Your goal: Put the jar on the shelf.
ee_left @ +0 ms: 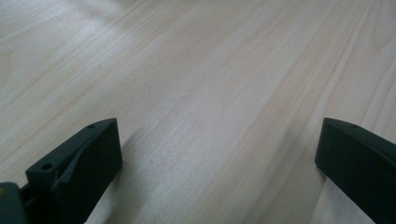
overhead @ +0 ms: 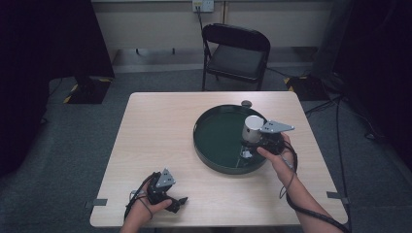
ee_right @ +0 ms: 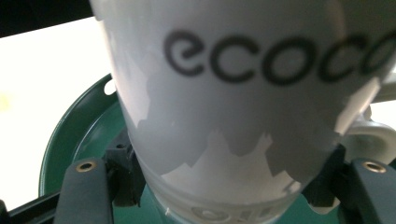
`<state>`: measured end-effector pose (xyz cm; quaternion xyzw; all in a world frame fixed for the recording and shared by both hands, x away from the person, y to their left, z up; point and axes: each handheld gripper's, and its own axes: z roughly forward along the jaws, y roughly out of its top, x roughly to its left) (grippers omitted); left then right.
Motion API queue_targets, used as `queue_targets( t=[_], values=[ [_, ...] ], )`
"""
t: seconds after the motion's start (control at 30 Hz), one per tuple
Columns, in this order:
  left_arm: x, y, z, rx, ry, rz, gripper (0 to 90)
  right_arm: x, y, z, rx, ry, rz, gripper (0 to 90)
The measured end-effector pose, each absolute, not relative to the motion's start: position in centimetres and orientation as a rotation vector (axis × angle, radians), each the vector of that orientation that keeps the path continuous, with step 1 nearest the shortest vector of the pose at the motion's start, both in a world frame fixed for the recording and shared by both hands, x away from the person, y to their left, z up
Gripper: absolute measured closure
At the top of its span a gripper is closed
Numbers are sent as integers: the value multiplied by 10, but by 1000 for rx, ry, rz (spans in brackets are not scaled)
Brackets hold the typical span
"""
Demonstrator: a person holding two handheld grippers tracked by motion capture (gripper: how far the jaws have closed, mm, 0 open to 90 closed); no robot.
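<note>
The right gripper has its fingers clamped on the lower body of a white mug, one black pad on each side; grey lettering runs across the mug and a handle pokes out at the right edge of the right gripper view. Seen from above, the mug sits right of centre in the frame, over the right half of a round dark green tray. Whether its base touches the tray floor I cannot tell. My guess is the placing is nearly done: what is left is to settle the mug, let go and draw back.

The raised tray rim lies just under the right hand, so a withdrawal would have to lift clear of it. A small round object rests just beyond the tray's far rim.

At lower left, the left gripper rests low over the bare wooden surface, fingers spread wide around nothing, with open room all about.
</note>
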<state>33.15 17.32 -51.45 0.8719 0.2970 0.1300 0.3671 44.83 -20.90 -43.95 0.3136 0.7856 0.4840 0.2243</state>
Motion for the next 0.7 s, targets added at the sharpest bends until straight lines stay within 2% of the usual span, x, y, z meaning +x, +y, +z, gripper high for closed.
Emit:
queue_targets(
  t=[0.7],
  values=[
    [332,173,-514,2240,763,334,0,447,-206,-452,937,2055,1363,307]
  ],
)
